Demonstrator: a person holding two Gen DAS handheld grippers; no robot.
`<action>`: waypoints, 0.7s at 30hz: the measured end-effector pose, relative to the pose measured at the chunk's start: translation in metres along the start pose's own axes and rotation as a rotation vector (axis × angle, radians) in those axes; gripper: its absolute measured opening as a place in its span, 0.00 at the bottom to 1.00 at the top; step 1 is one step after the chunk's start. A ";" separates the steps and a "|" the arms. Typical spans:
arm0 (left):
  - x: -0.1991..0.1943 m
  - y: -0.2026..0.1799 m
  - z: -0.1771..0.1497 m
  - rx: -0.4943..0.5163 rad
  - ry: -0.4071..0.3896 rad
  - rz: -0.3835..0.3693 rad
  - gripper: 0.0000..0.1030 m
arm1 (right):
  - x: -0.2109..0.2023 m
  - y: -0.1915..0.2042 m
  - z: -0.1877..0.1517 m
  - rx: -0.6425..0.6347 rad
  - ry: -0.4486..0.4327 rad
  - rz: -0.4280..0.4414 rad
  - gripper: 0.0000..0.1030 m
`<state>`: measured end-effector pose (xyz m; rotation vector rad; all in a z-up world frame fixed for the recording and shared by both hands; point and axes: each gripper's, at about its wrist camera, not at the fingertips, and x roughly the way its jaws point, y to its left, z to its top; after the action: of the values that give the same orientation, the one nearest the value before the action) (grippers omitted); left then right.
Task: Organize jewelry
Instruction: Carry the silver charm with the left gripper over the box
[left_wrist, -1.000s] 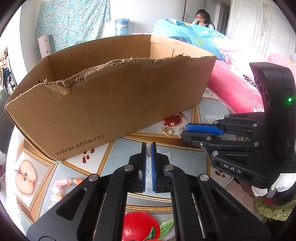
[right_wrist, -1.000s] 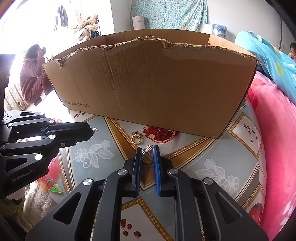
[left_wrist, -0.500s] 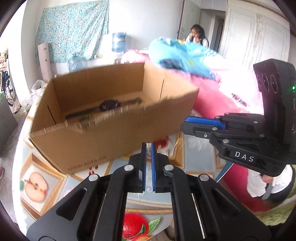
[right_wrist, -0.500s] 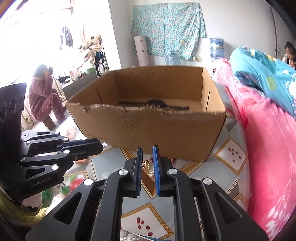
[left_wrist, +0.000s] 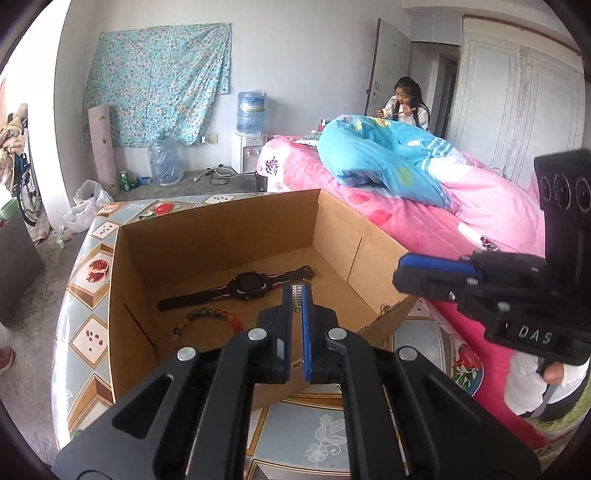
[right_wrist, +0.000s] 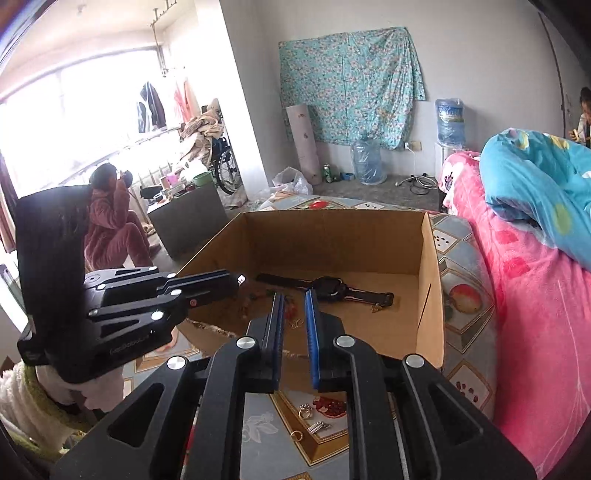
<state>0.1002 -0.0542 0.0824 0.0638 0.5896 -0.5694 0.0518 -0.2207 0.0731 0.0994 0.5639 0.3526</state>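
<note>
Clamped on a small silver toothed piece (left_wrist: 296, 293), perhaps a hair clip, my left gripper (left_wrist: 296, 295) hangs above the open cardboard box (left_wrist: 125, 332). My right gripper (right_wrist: 294, 306) holds its jaws a narrow gap apart with nothing between them, over the box's near wall. Inside the box lie a black watch (left_wrist: 248, 286) and a beaded bracelet (left_wrist: 207, 321). Beneath my right gripper, on the fruit-patterned tablecloth (right_wrist: 467, 295), rest a ring (right_wrist: 304, 410), a small silver piece (right_wrist: 319, 427) and a gold ring (right_wrist: 296, 435).
</note>
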 end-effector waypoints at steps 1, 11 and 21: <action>-0.003 0.000 -0.004 -0.005 0.002 -0.001 0.04 | 0.003 0.003 -0.010 -0.013 0.031 -0.004 0.16; -0.018 0.001 -0.053 -0.048 0.067 -0.016 0.04 | 0.050 0.009 -0.091 -0.100 0.280 -0.013 0.22; -0.014 0.009 -0.069 -0.096 0.095 -0.014 0.04 | 0.070 0.012 -0.106 -0.150 0.325 -0.043 0.21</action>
<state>0.0601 -0.0250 0.0319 -0.0038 0.7091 -0.5534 0.0467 -0.1854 -0.0492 -0.1170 0.8567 0.3704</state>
